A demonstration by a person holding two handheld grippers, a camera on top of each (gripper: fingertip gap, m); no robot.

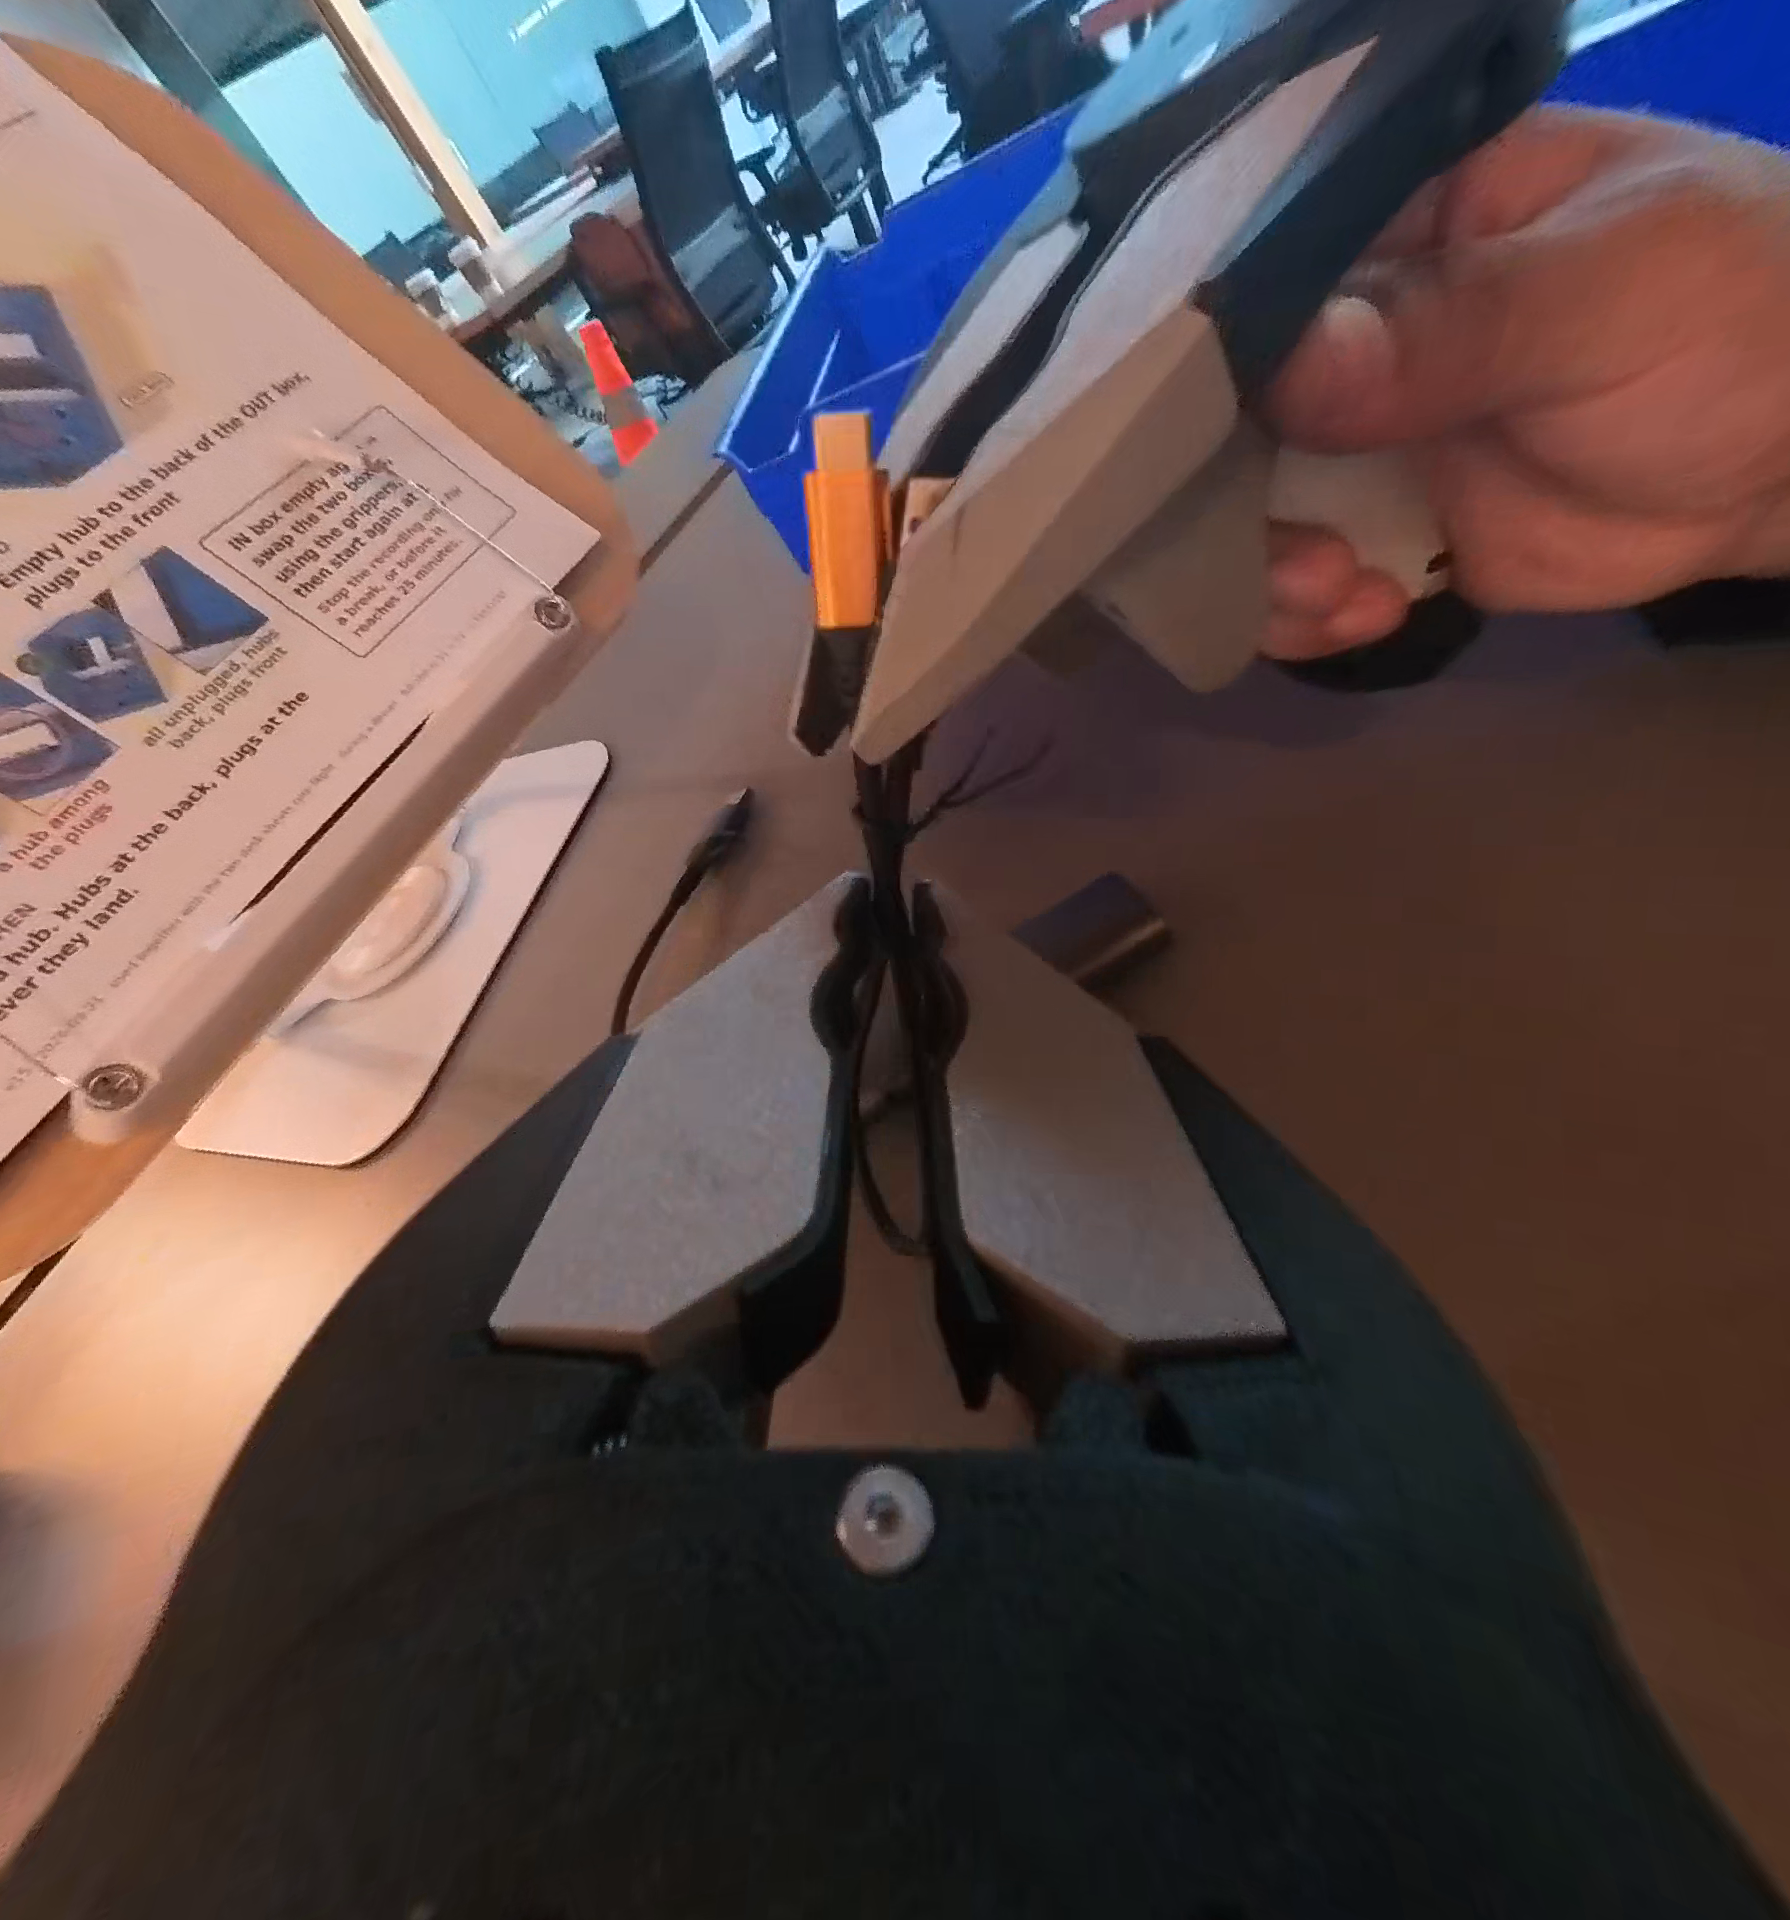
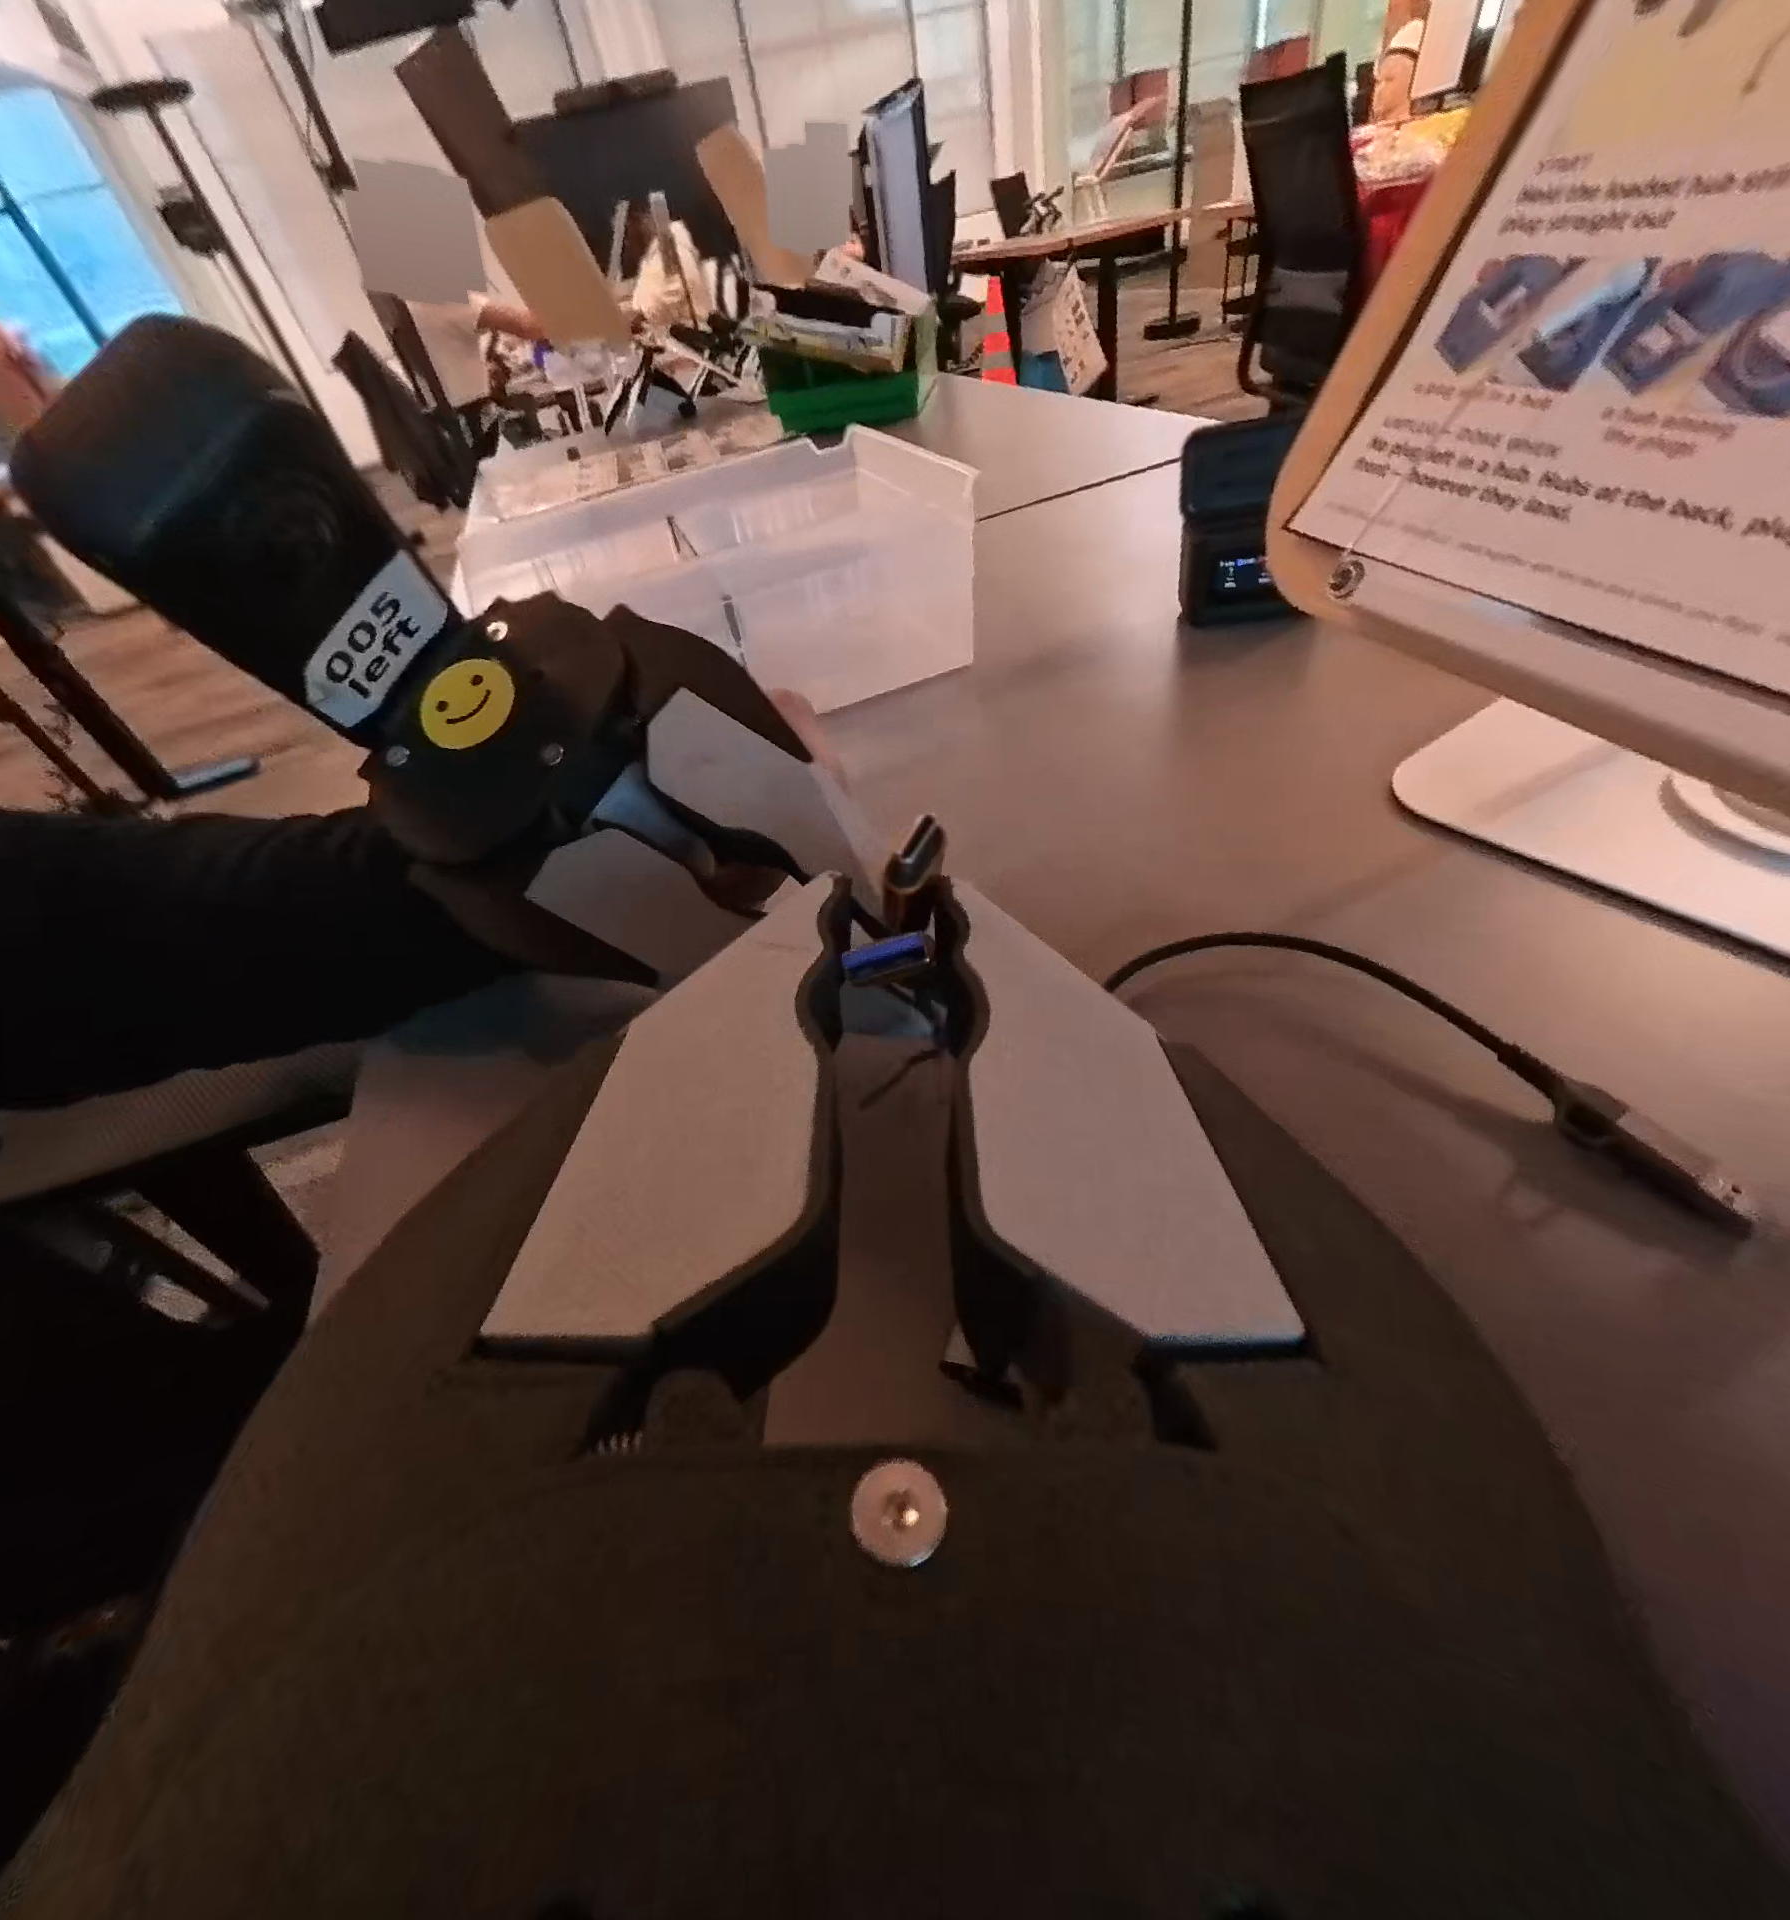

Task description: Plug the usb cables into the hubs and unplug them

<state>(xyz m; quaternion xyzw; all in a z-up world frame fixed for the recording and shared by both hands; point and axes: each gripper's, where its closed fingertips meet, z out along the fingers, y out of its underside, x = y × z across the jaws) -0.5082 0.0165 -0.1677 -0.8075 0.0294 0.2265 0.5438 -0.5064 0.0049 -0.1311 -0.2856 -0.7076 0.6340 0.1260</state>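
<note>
My left gripper [image 1: 891, 904] is shut on a bundle of thin black cables [image 1: 883, 831] that run up from its tips. The bundle ends in plugs held upright: an orange plug [image 1: 847, 545] with its metal tip pointing up, also seen in the right wrist view [image 2: 917, 857], and a blue-cored USB plug [image 2: 889, 956]. My right gripper [image 2: 891, 914] is shut on the blue plug, the orange one standing just past its tips. In the left wrist view the right gripper [image 1: 855, 732] comes down from the upper right, held by a hand. The left gripper [image 2: 841, 826] meets it from the left.
A grey hub [image 2: 1649, 1164] with a black cable lies on the table to the right. A loose black cable end [image 1: 714, 831] and a small blue-grey block [image 1: 1099, 930] lie ahead. An instruction board on a white stand [image 1: 247, 540] is close. A blue bin [image 1: 849, 343] and a clear bin [image 2: 766, 561] stand farther back. Less than 4 cm separates the two grippers' tips.
</note>
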